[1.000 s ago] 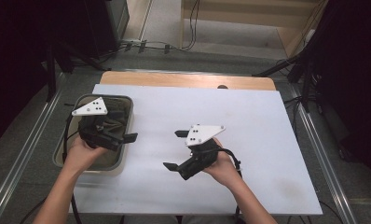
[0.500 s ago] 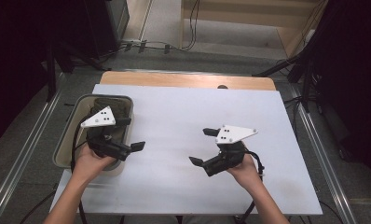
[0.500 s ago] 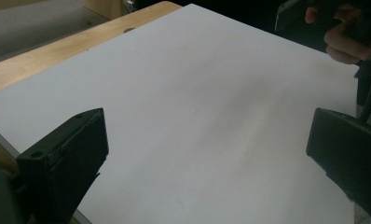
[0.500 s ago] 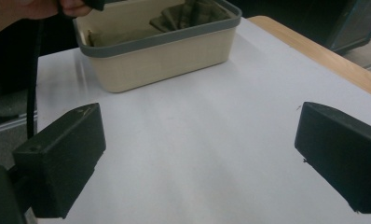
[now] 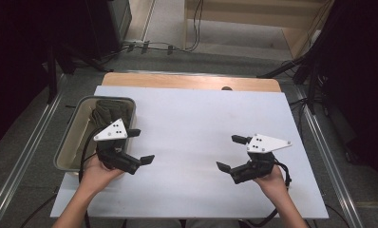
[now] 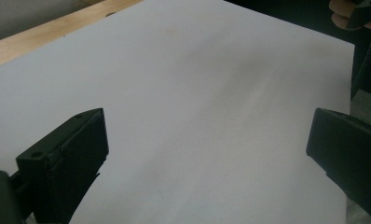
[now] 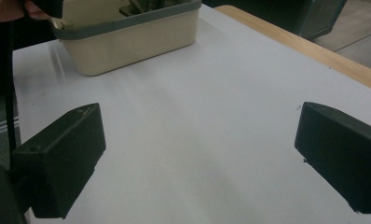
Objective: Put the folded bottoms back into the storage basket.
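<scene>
The beige bin [image 5: 68, 142] sits at the table's left edge, dark cloth [image 5: 108, 111] inside. Just right of it, the left gripper [image 5: 140, 146] is spread, empty. Near right, the right gripper [image 5: 231, 153] is likewise spread over the white tabletop [image 5: 187, 123].

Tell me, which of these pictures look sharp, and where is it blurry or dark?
High view: even light on the white table sheet, dark surroundings, beige plastic bin fairly sharp. Left gripper view: black fingers soft, streaky smear across the sheet. Right gripper view: fingers blurred close up, the bin's wall clearer.
</scene>
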Motion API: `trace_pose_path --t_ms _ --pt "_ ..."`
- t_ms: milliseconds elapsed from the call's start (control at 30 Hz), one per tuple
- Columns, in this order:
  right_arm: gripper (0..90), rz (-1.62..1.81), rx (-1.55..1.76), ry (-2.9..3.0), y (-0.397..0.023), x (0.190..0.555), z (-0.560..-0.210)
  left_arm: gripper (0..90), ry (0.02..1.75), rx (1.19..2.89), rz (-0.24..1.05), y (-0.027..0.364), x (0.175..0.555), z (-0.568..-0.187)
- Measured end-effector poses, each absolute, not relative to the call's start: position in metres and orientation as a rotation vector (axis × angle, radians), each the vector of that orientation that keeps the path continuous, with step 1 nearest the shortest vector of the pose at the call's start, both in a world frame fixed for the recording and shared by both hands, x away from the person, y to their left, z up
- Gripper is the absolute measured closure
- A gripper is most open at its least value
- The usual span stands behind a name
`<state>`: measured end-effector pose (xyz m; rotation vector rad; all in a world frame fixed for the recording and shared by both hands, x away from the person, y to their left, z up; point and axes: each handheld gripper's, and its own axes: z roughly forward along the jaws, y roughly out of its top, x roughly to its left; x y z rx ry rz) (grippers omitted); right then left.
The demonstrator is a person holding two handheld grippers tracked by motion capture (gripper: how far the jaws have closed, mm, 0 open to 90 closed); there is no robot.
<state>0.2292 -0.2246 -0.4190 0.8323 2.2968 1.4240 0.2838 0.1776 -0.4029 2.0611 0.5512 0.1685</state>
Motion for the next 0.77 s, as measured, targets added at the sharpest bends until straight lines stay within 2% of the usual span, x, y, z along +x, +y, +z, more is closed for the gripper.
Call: trace_pose_path --t_ms 300,767 --pt "1.0 1.431 0.857 2.266 -0.242 0.213 -0.424 0.0 0.548 2.059 0.150 0.172 0.280 -0.408" --pt "1.0 1.431 0.880 2.258 -0.251 0.210 -0.430 0.0 0.547 2.056 0.136 0.167 0.279 -0.411"
